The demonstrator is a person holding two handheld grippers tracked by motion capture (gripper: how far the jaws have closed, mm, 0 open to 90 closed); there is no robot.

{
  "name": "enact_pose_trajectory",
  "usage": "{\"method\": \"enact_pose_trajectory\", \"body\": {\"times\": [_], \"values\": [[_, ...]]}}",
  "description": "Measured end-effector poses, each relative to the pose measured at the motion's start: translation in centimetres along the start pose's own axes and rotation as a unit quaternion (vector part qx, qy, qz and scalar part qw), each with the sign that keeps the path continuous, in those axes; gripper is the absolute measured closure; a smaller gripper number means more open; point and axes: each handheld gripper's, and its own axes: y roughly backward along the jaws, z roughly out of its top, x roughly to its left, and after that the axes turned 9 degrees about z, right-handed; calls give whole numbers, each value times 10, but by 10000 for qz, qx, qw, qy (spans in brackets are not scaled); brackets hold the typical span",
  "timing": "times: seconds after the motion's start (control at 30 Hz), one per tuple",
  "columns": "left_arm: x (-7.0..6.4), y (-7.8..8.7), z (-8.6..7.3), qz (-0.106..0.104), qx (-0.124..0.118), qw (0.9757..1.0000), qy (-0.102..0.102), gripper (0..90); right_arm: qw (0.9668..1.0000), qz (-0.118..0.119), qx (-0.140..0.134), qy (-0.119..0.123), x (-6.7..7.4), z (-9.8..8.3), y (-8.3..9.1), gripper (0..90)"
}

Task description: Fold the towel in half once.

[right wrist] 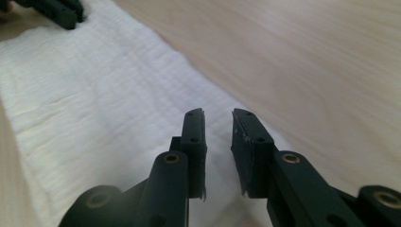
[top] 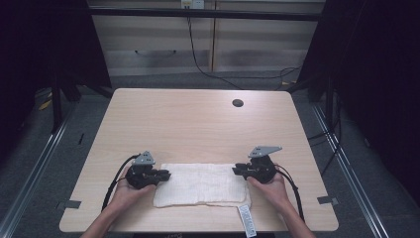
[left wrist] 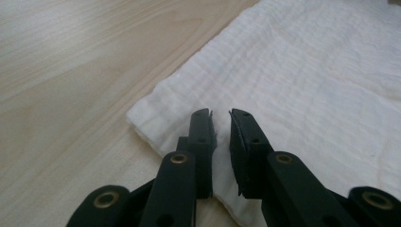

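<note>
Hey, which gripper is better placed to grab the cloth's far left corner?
Left. The left gripper sits open right over that corner of the white cloth, while the right gripper is at the opposite end.

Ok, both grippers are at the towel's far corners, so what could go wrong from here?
1. Both the left gripper and the right gripper are open with a narrow gap over the folded white towel, so they might pinch just the top layer.
2. The tag overhangs the table edge; dragging the towel could snag it.
</note>
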Motion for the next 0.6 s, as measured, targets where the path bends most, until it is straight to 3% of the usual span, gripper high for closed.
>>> {"method": "enact_pose_trajectory", "body": {"times": [0.03,0.07,0.1,0.13,0.3,0.6], "values": [[1,0,0,-15,-23,10000,17,790,9993,-353,52,55,-8,-1,3,740],[1,-1,0,-25,-23,10000,33,790,9993,-353,52,55,-8,-1,3,740],[2,-1,0,-24,-12,10000,31,790,9996,-266,-14,-124,-18,-3,3,716],[2,-1,0,-21,-14,10000,28,790,9994,-311,-11,-147,-21,-3,3,707],[2,-1,0,-11,-14,10000,16,789,9994,-182,-154,-253,-25,-1,2,680],[3,-1,0,-59,-29,10000,4,775,9997,-68,187,-158,-24,-2,-16,666]]}}
